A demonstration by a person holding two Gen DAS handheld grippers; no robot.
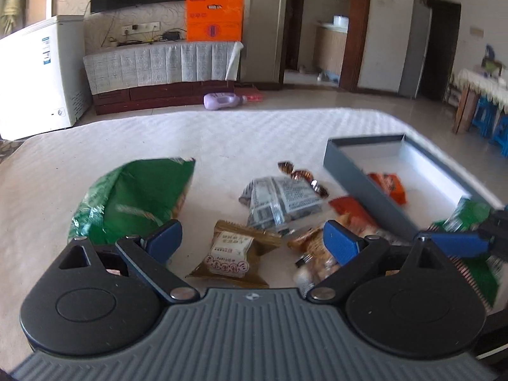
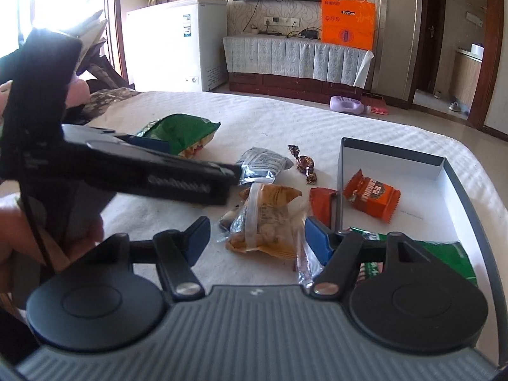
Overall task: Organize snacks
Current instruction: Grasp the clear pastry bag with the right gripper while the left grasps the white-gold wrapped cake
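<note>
My left gripper is open over the white bed cover, with a brown-gold snack packet lying between its fingers, untouched. My right gripper is open around a yellow-orange clear packet; its pads do not press on it. A grey box at the right holds an orange packet and a green packet. A red packet lies against the box's outer wall. Further back lie a big green bag, a silver packet and brown wrapped candies.
A hand holds the left gripper's dark body, one of whose fingers crosses the left of the right wrist view. Beyond the bed stand a white freezer, a covered TV cabinet and a purple bottle on the floor.
</note>
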